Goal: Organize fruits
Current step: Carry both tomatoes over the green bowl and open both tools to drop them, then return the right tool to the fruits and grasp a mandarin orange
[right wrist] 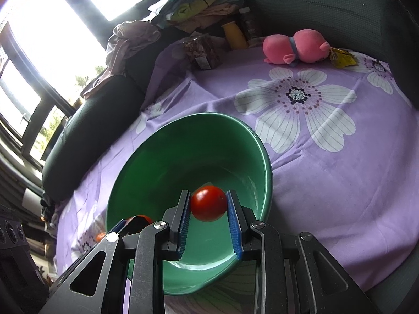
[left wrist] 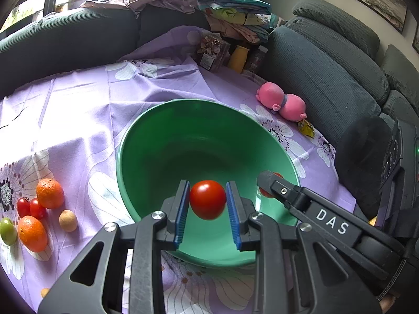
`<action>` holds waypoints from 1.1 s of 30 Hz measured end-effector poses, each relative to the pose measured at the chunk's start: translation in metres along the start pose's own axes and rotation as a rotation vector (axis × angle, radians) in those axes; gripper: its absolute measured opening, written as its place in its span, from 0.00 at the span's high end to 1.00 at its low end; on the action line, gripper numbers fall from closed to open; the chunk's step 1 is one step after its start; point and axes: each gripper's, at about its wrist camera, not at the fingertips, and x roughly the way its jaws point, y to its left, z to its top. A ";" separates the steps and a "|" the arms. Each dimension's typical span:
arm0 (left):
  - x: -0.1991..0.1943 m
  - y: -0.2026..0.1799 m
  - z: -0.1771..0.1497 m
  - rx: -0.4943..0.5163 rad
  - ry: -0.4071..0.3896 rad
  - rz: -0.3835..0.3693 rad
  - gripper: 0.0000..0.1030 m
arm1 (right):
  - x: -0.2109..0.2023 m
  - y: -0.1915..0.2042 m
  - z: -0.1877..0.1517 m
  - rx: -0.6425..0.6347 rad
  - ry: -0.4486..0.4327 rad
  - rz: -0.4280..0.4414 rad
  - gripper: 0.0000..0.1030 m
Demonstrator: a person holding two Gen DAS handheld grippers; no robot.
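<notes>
A green bowl (left wrist: pixel 162 141) stands on the purple flowered cloth; it also shows in the right wrist view (right wrist: pixel 146 162). My left gripper (left wrist: pixel 208 200) is shut on a red tomato (left wrist: pixel 207 199) and holds it over the bowl. My right gripper (right wrist: pixel 208 204) is shut on another red tomato (right wrist: pixel 208 203) over the bowl. The right gripper also shows in the left wrist view (left wrist: pixel 269 183), at the bowl's right rim. Left of the bowl lie two oranges (left wrist: pixel 49 193), two small tomatoes (left wrist: pixel 31 207), a green fruit (left wrist: pixel 7 230) and a small tan fruit (left wrist: pixel 68 220).
A pink plush toy (left wrist: pixel 281 102) and a yellow packet (left wrist: pixel 306 128) lie at the far right of the cloth. A yellow bottle (left wrist: pixel 237 58), jars and a wrapped package (left wrist: pixel 212 49) stand at the back. A dark sofa with piled clothes surrounds the table.
</notes>
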 end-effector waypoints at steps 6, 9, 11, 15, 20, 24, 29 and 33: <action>0.002 0.002 -0.002 -0.011 0.010 -0.005 0.73 | 0.000 0.000 0.000 0.000 0.000 0.002 0.71; 0.001 0.002 -0.003 -0.010 0.011 0.002 0.69 | -0.001 0.000 0.000 -0.001 -0.003 -0.001 0.71; -0.004 0.004 -0.003 -0.015 0.015 0.017 0.53 | -0.003 0.002 0.000 -0.005 -0.010 0.003 0.71; -0.028 0.019 -0.002 -0.060 -0.013 0.009 0.47 | -0.012 0.008 0.001 -0.037 -0.048 0.049 0.61; -0.079 0.065 -0.008 -0.170 -0.085 0.117 0.36 | -0.019 0.019 0.001 -0.048 -0.058 0.139 0.57; -0.115 0.115 -0.025 -0.249 -0.089 0.300 0.35 | -0.020 0.039 -0.004 -0.080 -0.021 0.221 0.57; -0.139 0.182 -0.054 -0.376 -0.082 0.448 0.36 | -0.013 0.081 -0.020 -0.179 0.061 0.297 0.57; -0.142 0.215 -0.069 -0.460 -0.085 0.379 0.37 | 0.007 0.118 -0.038 -0.248 0.146 0.307 0.57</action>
